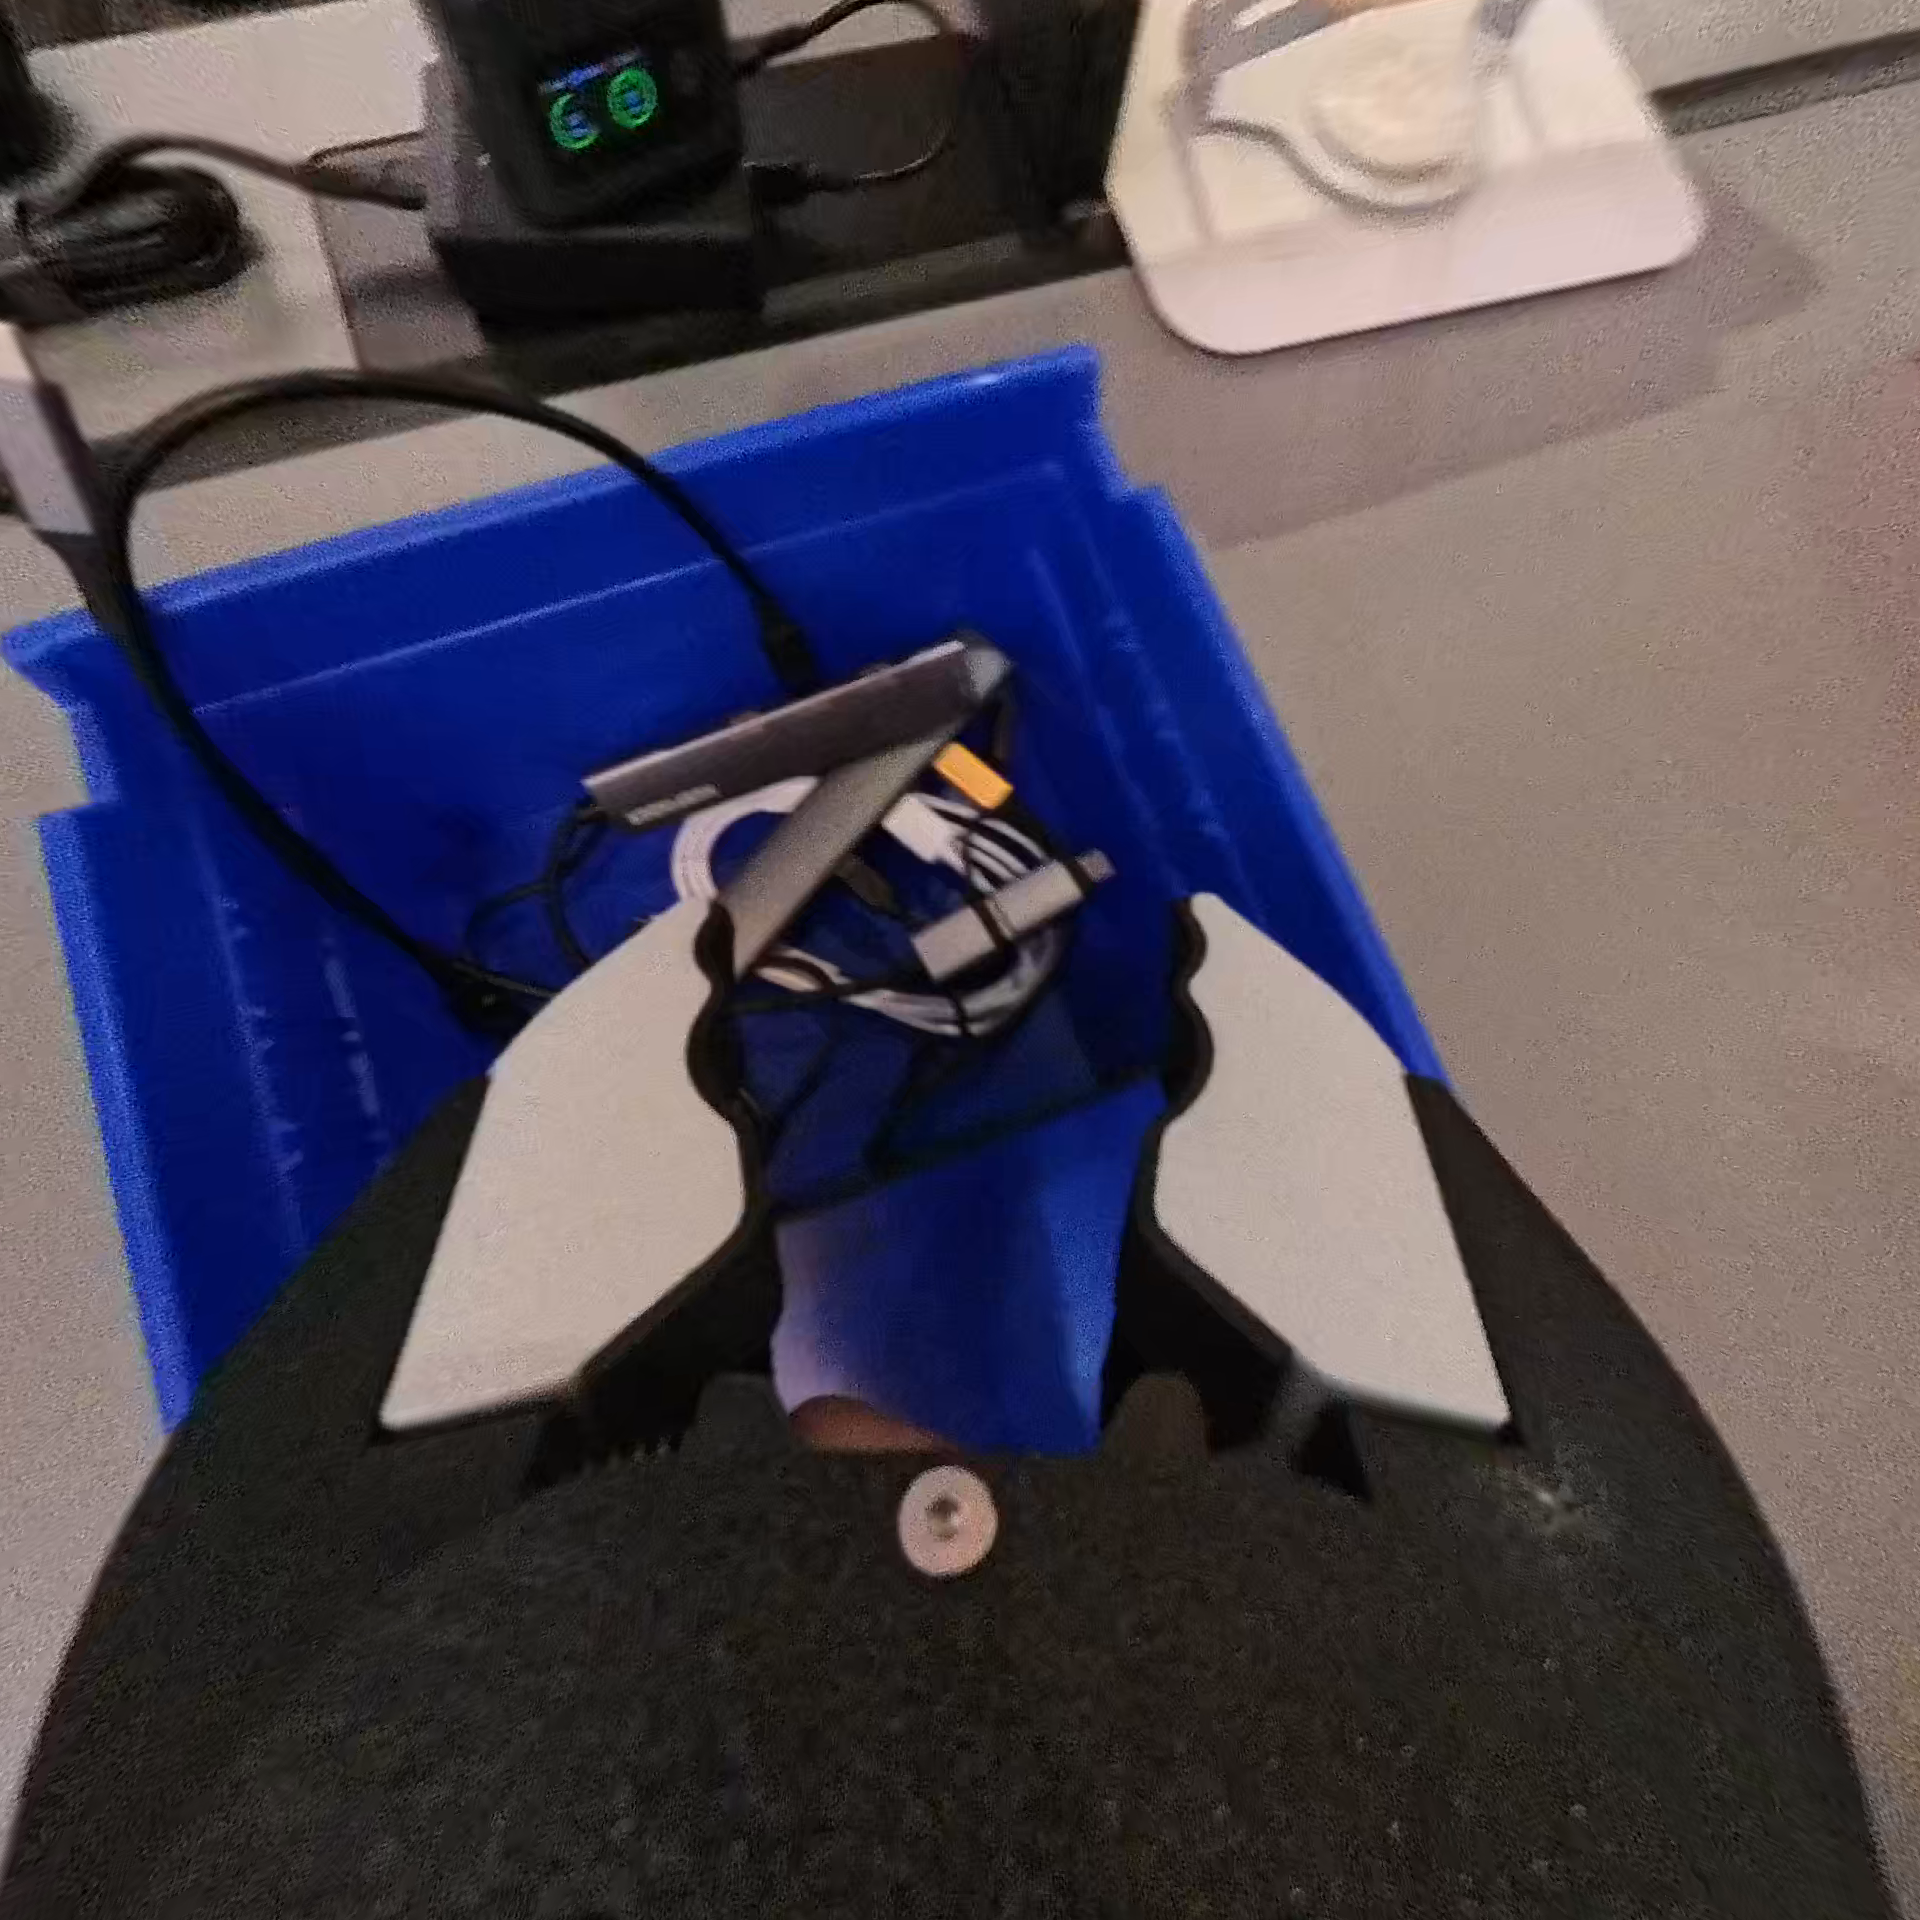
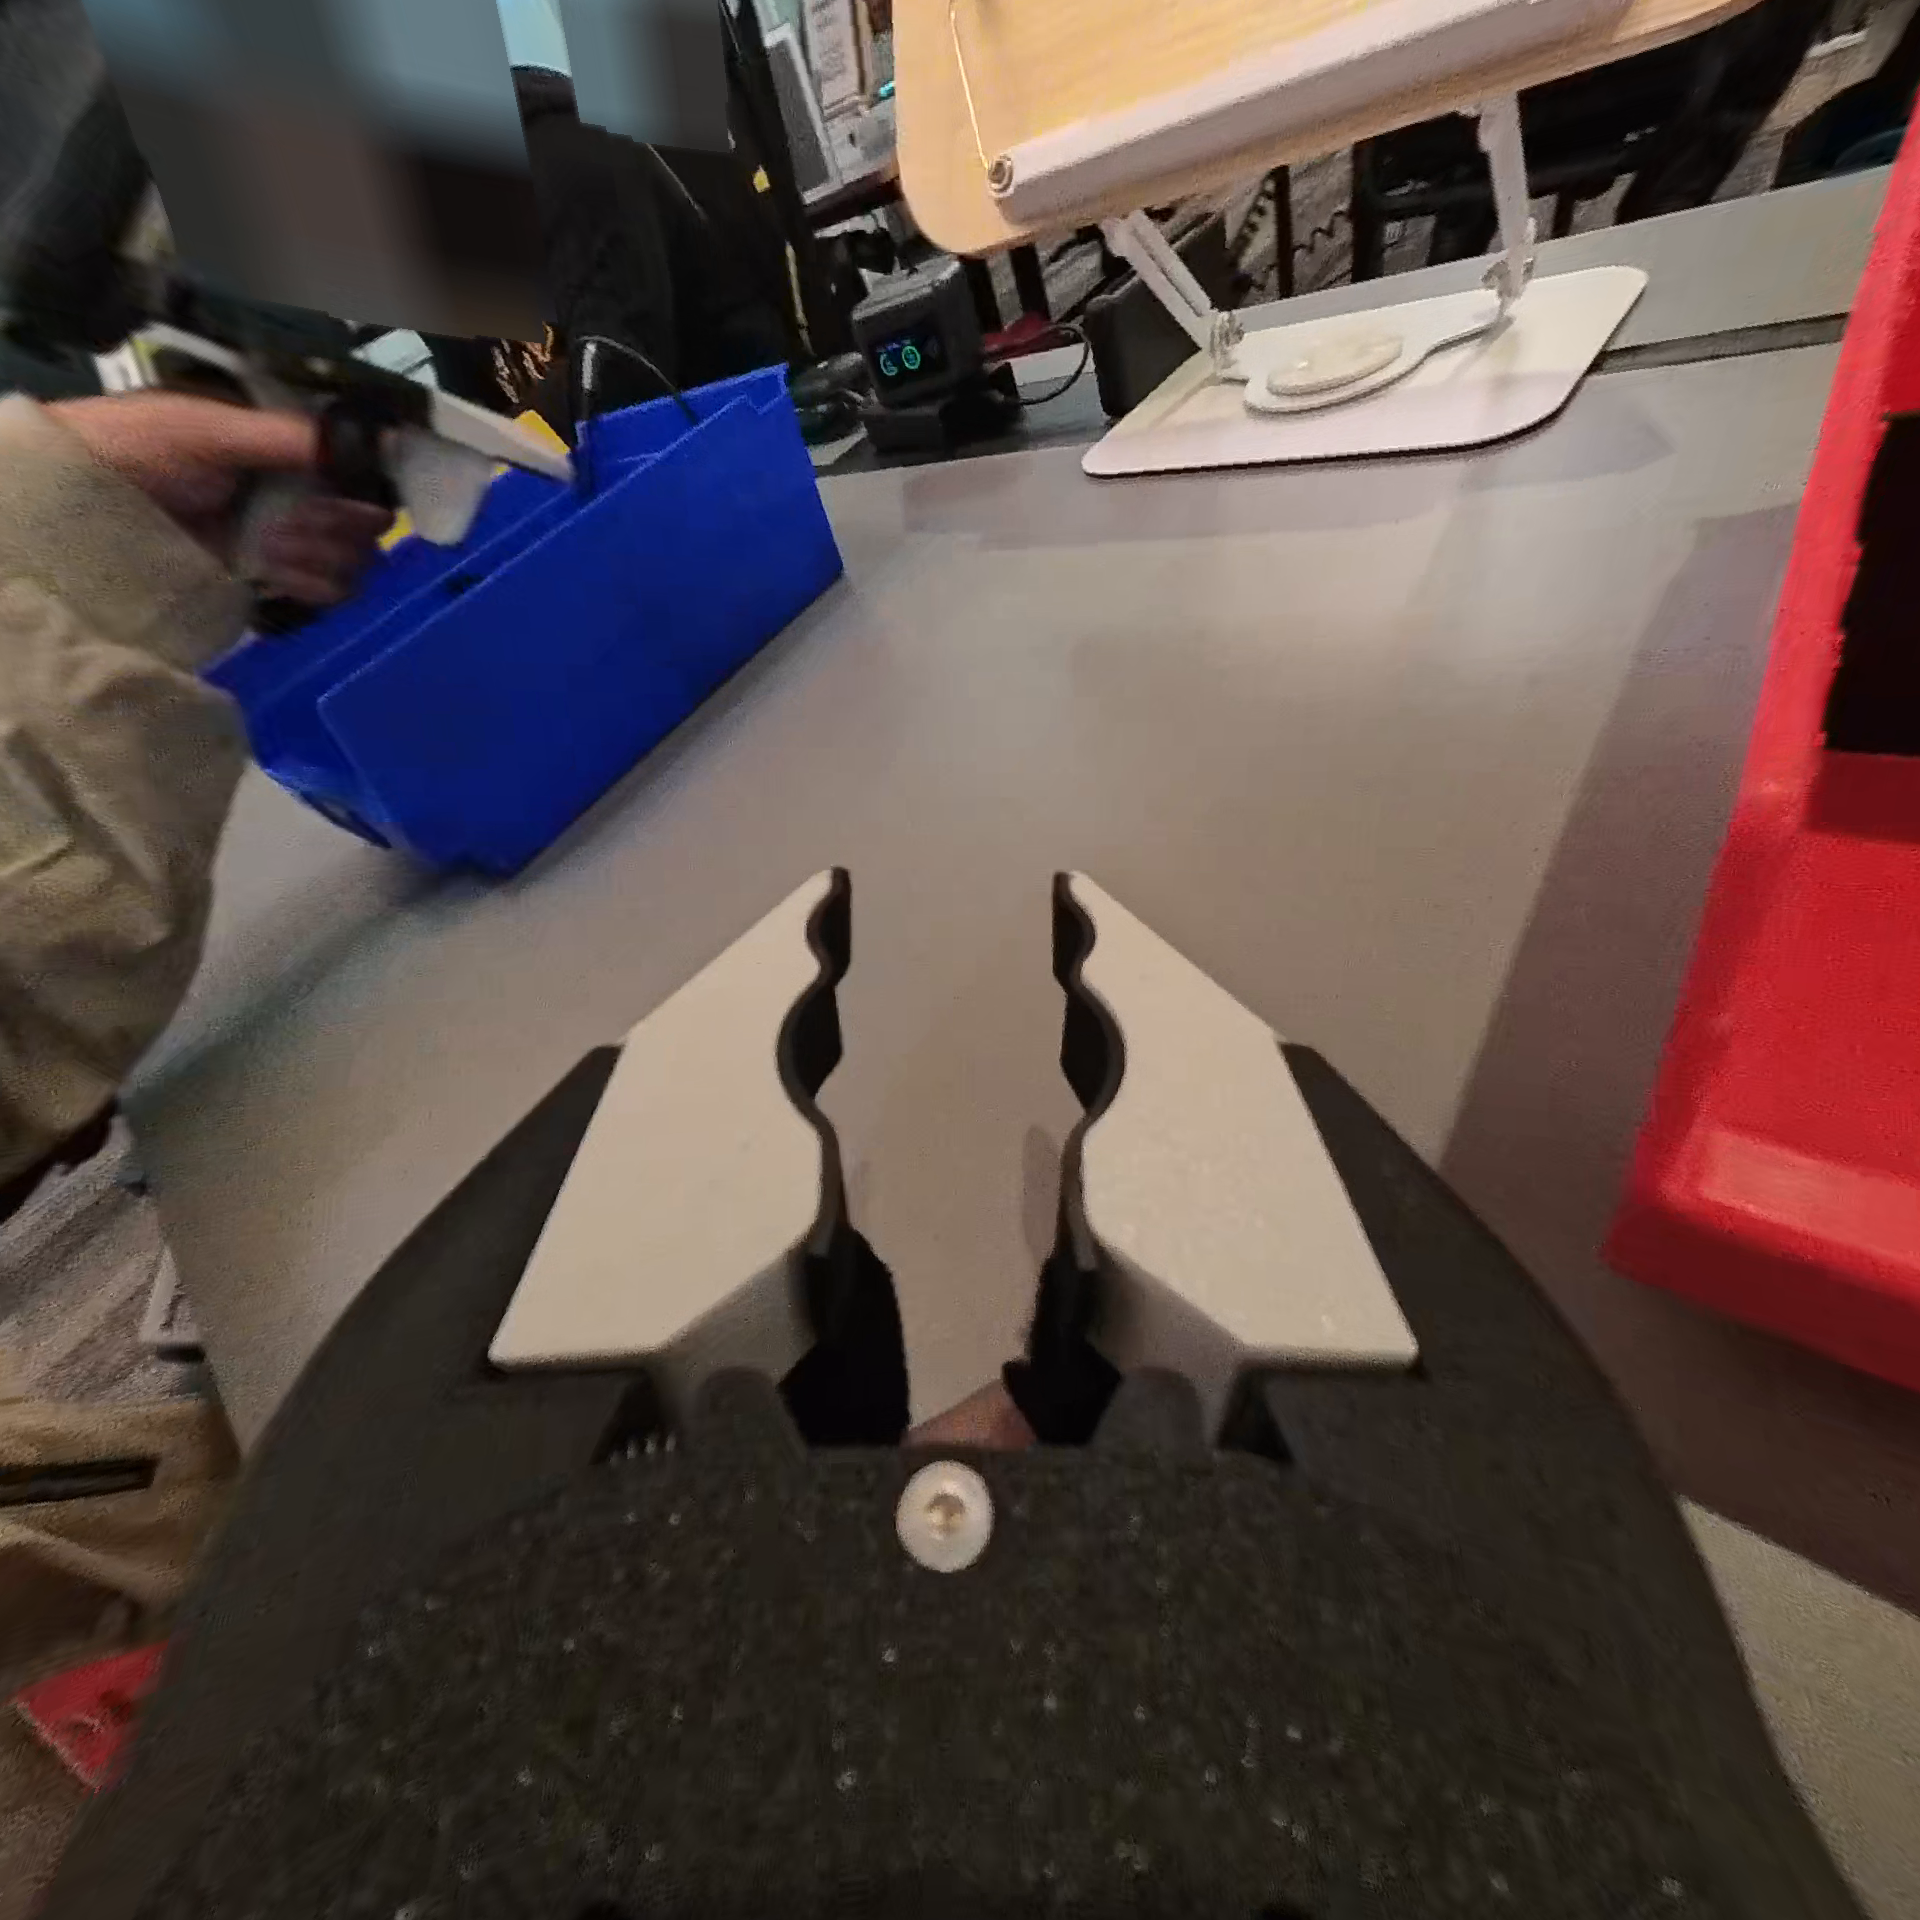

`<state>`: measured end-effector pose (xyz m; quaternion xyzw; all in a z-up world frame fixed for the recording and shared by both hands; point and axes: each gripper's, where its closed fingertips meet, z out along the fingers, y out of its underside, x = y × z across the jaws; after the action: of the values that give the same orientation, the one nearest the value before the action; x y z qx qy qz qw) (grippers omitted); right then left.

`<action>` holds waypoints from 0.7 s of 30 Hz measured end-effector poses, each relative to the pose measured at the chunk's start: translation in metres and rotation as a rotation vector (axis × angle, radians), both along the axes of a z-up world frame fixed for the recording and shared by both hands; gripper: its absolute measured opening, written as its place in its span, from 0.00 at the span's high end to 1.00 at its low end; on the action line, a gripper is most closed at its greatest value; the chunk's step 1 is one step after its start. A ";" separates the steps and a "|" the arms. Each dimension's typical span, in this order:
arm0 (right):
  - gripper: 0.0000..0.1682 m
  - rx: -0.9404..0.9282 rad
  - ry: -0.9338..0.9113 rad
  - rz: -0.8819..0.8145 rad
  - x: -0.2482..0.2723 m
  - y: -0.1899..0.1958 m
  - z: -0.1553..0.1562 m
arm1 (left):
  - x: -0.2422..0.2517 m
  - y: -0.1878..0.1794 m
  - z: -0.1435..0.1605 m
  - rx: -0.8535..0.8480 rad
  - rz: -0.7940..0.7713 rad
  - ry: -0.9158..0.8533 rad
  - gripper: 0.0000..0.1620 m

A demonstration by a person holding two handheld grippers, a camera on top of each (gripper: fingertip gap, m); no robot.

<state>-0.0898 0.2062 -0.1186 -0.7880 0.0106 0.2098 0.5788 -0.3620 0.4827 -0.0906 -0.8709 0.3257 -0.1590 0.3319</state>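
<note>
Two grippers are before me. My left gripper (image 1: pixel 945 914) hangs over the blue bin (image 1: pixel 312 707), jaws apart and holding nothing; its left fingertip is just beside a grey hub (image 1: pixel 810 790) lying on tangled cables (image 1: pixel 935 997). My right gripper (image 2: pixel 951 883) is over the bare grey table (image 2: pixel 1195 675), jaws apart and empty, well apart from the bin and near a red bin (image 2: pixel 1787 935).
</note>
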 end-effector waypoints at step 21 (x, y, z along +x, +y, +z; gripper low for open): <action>0.71 -0.029 0.107 0.174 -0.020 -0.023 0.002 | 0.022 0.077 -0.060 -0.402 0.287 0.144 0.34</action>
<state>-0.1096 0.1837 -0.1166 -0.7819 -0.0239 0.3006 0.5455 -0.3397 0.5600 -0.1505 -0.9658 0.1833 -0.1094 0.1475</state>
